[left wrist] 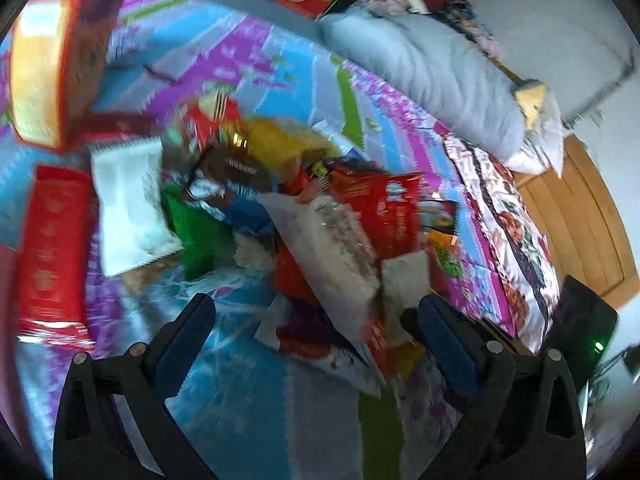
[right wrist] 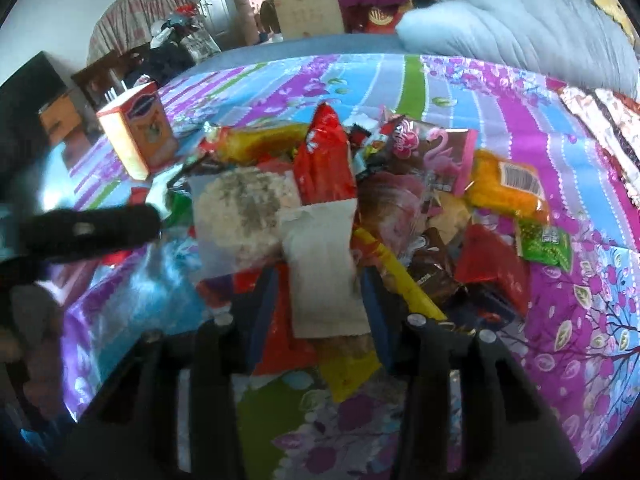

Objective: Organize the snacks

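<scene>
Right hand-held gripper [right wrist: 320, 280] stands partly open, its blue pads flanking a pale off-white paper sachet [right wrist: 324, 268] atop the snack pile [right wrist: 420, 208] on the striped bed [right wrist: 580, 280]; sachet's long axis runs straight ahead. Left hand-held gripper [left wrist: 316, 312], wide and empty, hovers beside.

Both cameras sit on the grippers and look down at a slant at the bed [right wrist: 520, 92]. The right one is close over the snack pile [right wrist: 332, 208]. The left one looks from the left side, a little farther back. Both see the pile [left wrist: 320, 216] and the grey pillow [left wrist: 432, 76].
</scene>
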Tool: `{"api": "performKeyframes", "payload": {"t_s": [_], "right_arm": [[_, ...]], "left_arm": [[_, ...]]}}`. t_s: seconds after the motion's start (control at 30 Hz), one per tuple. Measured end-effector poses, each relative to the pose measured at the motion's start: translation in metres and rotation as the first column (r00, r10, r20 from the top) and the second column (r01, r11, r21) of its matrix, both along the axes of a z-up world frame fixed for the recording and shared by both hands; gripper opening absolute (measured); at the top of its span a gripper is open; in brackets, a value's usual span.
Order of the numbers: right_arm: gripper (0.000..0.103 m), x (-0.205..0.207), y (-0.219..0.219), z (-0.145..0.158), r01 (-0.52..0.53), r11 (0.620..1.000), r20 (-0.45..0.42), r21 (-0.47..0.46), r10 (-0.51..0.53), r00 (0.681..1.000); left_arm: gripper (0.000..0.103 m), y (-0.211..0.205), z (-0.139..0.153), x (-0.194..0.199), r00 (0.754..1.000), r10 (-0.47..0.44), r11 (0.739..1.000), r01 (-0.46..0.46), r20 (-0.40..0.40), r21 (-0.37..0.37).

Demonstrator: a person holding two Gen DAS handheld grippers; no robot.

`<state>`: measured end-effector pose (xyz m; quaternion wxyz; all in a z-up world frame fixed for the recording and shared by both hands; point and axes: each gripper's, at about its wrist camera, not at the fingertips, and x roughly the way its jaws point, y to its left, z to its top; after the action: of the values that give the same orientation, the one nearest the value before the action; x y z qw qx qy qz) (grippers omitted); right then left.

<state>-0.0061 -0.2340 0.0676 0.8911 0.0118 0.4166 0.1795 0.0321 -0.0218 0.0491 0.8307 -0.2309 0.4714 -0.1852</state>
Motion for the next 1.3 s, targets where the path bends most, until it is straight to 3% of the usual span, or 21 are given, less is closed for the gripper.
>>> {"api": "performKeyframes", "payload": {"t_s": [0.1, 0.27, 0.43, 0.7, 0.87, 0.97, 1.13, 1.3], "right_arm": [[0.044, 0.003, 0.005, -0.002, -0.025, 1.0, 0.008, -0.019, 0.025, 1.0], [0.044, 0.003, 0.01, -0.005, -0.046, 0.999, 0.01, -0.019, 0.046, 0.999], [0.043, 0.005, 0.01, -0.004, -0.067, 0.998, -0.014, -0.015, 0.067, 0.998], [0.039, -0.001, 0.005, 0.001, -0.071, 0.997, -0.044, 0.022, 0.072, 0.996], [0.036, -0.017, -0.006, 0.026, -0.072, 0.995, 0.022, 0.068, 0.071, 0.997], [0.036, -0.036, -0.02, 0.034, -0.053, 0.991, 0.053, 0.125, 0.046, 0.998], [0.036, -0.062, -0.041, 0.024, 0.002, 0.978, 0.018, 0.211, -0.006, 1.0], [0.036, -0.079, -0.052, 0.023, 0.028, 0.971, 0.01, 0.237, -0.031, 0.999]], "left_arm": [[0.082, 0.002, -0.019, 0.011, 0.997, 0.059, 0.998, -0.059, -0.057, -0.002], [0.082, -0.013, -0.024, 0.007, 0.998, 0.051, 0.999, -0.05, -0.041, 0.008], [0.085, -0.023, -0.011, 0.01, 1.0, 0.028, 1.0, -0.028, -0.006, 0.011], [0.087, -0.033, -0.018, 0.025, 0.997, 0.044, 0.999, -0.045, -0.06, -0.013], [0.087, -0.024, -0.006, 0.012, 1.0, 0.019, 1.0, -0.019, 0.008, 0.02], [0.086, -0.005, 0.003, -0.01, 0.997, 0.022, 0.996, -0.028, 0.071, 0.087], [0.085, -0.003, 0.008, -0.041, 0.989, -0.096, 0.986, 0.079, 0.111, 0.149], [0.085, -0.036, -0.003, -0.04, 0.982, -0.182, 0.983, 0.18, 0.042, 0.034]]}}
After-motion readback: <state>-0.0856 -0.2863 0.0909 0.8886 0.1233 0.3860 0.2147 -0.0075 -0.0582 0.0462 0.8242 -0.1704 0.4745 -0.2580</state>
